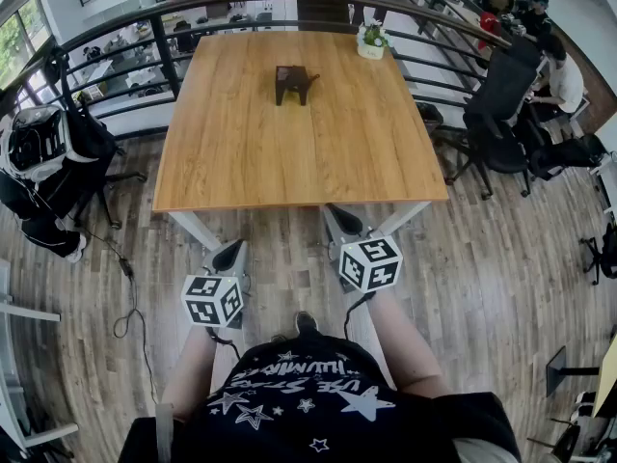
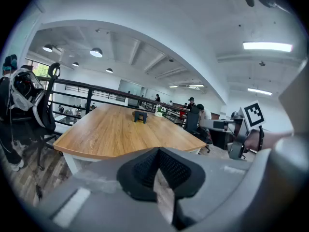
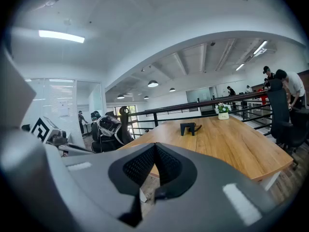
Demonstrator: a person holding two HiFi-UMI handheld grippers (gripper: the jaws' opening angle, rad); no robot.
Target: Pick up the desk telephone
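Head view: desk telephone (image 1: 295, 82) sits toward far side of surface (image 1: 241, 152), well apart from my 2 grippers. Left gripper (image 1: 228, 255) and right gripper (image 1: 345, 221): fingers pressed together, holding nothing, just off near edge.

An open office loft with one large table.
A wooden table (image 1: 289, 152) on white legs stood on a grey-brown plank floor (image 1: 501, 258), its far edge near a dark metal railing (image 1: 125, 32) that curved around the landing. Black office chairs (image 1: 496, 114) stood near its right side, and another chair (image 1: 58, 152), draped with clothes, stood to the left. A window (image 1: 14, 41) showed green outside. Round lamps (image 2: 96, 52) and strip lights (image 2: 267, 46) lit the white ceiling (image 3: 145, 28).
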